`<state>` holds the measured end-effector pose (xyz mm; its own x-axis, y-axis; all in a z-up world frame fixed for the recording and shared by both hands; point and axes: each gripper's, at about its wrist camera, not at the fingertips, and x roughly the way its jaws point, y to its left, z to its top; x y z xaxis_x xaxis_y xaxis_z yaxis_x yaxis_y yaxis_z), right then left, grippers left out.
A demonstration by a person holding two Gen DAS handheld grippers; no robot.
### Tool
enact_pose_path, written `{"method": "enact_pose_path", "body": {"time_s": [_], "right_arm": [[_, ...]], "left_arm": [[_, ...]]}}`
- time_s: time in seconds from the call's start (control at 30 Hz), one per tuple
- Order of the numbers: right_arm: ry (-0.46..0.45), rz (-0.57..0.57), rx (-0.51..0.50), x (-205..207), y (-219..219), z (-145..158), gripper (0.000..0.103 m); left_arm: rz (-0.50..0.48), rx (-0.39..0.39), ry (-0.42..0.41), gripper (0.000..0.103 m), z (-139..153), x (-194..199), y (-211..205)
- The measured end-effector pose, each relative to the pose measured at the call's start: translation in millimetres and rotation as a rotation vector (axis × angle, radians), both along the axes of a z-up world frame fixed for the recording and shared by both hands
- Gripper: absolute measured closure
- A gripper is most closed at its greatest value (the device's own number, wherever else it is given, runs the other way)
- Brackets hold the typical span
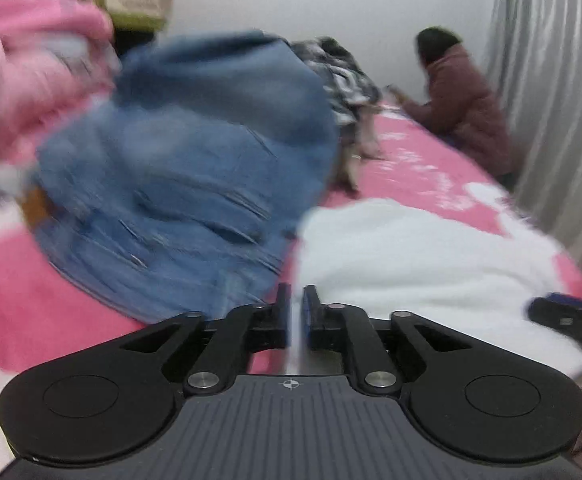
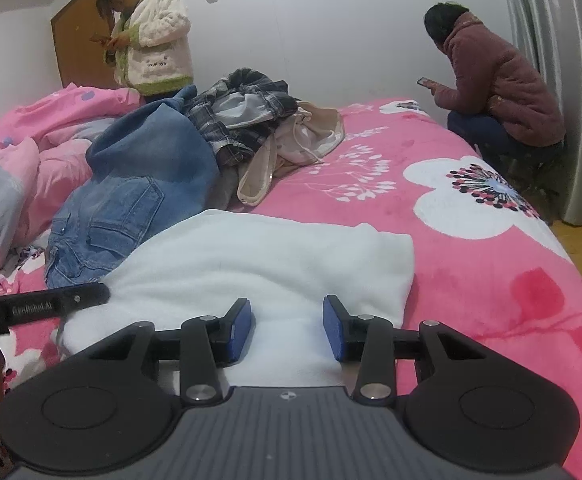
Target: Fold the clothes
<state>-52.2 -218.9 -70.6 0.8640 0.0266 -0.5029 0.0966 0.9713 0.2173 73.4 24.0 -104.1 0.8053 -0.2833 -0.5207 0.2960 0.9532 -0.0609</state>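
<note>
The white fleece garment (image 2: 259,264) lies flat on the pink bed (image 2: 471,280), soft, light and limp, best pinched at its near edge, where the right gripper (image 2: 289,326) stands with jaws apart and the left gripper (image 1: 297,300) nearly together, empty.

A person in a white fleece jacket (image 2: 153,46) stands at ten o'clock before a brown door (image 2: 77,48). At two o'clock another person in a maroon jacket (image 2: 499,92) crouches beside the grey curtain (image 2: 563,80), holding a phone (image 2: 425,81).
</note>
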Motion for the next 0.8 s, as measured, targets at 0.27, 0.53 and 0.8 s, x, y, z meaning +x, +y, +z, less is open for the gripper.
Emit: {"method": "enact_pose_path", "body": {"time_s": [0.27,0.53,0.8], "right_arm": [[-0.012,0.009,0.012,-2,-3,-2,0.061],[-0.011,0.021,-0.022,-5,2,-1,0.061],[-0.015,0.024,-0.007,-12,-4,0,0.061]], "left_arm": [[-0.394,-0.138,0.029,0.084,7,-52,-32],[-0.196,-0.159,0.123,0.098,-12,-38,24],[-0.030,-0.140,0.172,0.093,8,-19,66]]}}
